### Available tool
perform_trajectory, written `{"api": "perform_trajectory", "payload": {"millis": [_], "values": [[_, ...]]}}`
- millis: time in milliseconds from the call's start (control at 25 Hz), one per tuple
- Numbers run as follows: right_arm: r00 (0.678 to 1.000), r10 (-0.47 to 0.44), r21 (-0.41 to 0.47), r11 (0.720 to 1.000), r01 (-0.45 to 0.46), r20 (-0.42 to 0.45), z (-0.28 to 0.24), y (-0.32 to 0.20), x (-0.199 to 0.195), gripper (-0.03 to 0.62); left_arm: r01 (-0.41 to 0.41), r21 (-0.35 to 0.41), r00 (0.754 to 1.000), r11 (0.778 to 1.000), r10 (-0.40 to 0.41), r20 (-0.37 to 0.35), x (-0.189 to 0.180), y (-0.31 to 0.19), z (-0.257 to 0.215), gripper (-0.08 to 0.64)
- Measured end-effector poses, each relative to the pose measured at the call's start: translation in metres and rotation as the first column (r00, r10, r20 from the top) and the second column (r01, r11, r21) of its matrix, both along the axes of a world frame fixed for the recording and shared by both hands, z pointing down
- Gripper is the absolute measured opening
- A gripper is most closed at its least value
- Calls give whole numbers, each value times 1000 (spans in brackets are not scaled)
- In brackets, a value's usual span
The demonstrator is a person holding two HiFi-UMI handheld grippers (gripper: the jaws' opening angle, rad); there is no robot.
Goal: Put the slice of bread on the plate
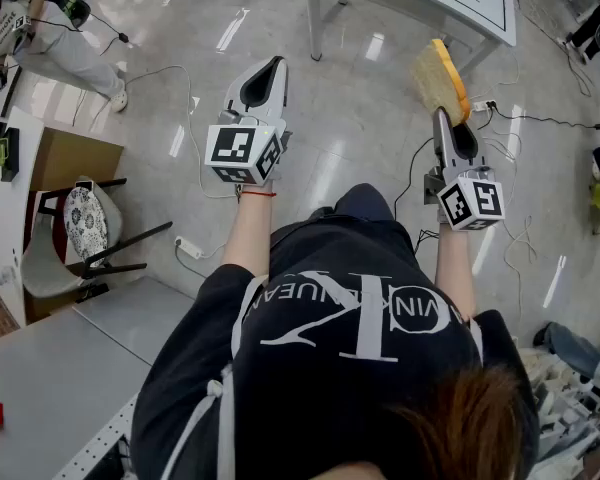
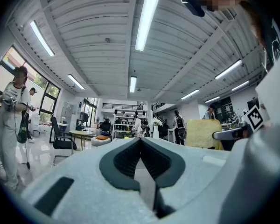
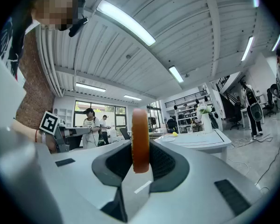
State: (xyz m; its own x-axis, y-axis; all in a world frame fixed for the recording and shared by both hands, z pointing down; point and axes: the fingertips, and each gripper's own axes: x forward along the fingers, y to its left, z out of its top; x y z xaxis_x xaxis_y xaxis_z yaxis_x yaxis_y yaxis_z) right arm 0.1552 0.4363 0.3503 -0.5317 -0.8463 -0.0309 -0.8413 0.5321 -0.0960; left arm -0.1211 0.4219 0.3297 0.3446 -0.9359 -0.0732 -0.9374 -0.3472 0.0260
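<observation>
Right, closest in, the person in the black printed T-shirt [image 1: 340,368] stands with both forearms stretched forward and both tools held level over the glossy grey floor [image 1: 360,118]. The white-and-grey left gripper [image 1: 272,68] carries nothing: in its own view the dark pads meet in a closed seam with no object between them.

Over to the white-and-grey right gripper [image 1: 443,118], and there's the prize: a thick, pale yellow slice of bread [image 1: 440,80] with an orange-brown crust. It is pinched on edge between jaws set narrow, only the slice's thickness apart. In the right gripper view the crust stands upright, dead centre, poking out above the pads. So the pick-up looks done and we're in the carry, with the bread up in the air and no dish beneath it.

Further ahead stands a white rectangular table [image 3: 196,141], well apart from the bread. A flat pale shape [image 3: 170,138] lies on its top near a small yellow ball [image 3: 176,133]. It is possibly the plate, but too small to call. Off to the left, a round patterned disc [image 1: 85,223] rests on a grey chair [image 1: 50,268]; plate or cushion, can't say.

Next move, as I read it: carry the slice over the plate, roll the wrist so it lies flat, lower it close, then ease the jaws apart. Let go too high and it may land on edge.
</observation>
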Motion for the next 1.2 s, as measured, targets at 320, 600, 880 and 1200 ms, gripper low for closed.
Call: {"api": "perform_trajectory", "payload": {"millis": [320, 600, 880, 1200], "values": [[1000, -10, -4, 1000, 10, 4, 3, -12, -6, 89, 6, -8, 1000, 1000, -6, 3, -4, -8, 2, 6], [1000, 10, -27, 1000, -10, 15, 8, -21, -2, 89, 0, -34, 1000, 999, 0, 8, -4, -14, 9, 6], [999, 33, -60, 998, -31, 24, 11, -34, 7, 91, -7, -69, 1000, 998, 5, -27, -2, -33, 23, 6], [999, 34, -80, 996, -31, 39, 17, -78, 3, 92, -2, -91, 1000, 996, -1, -27, -10, -73, 31, 6]]}}
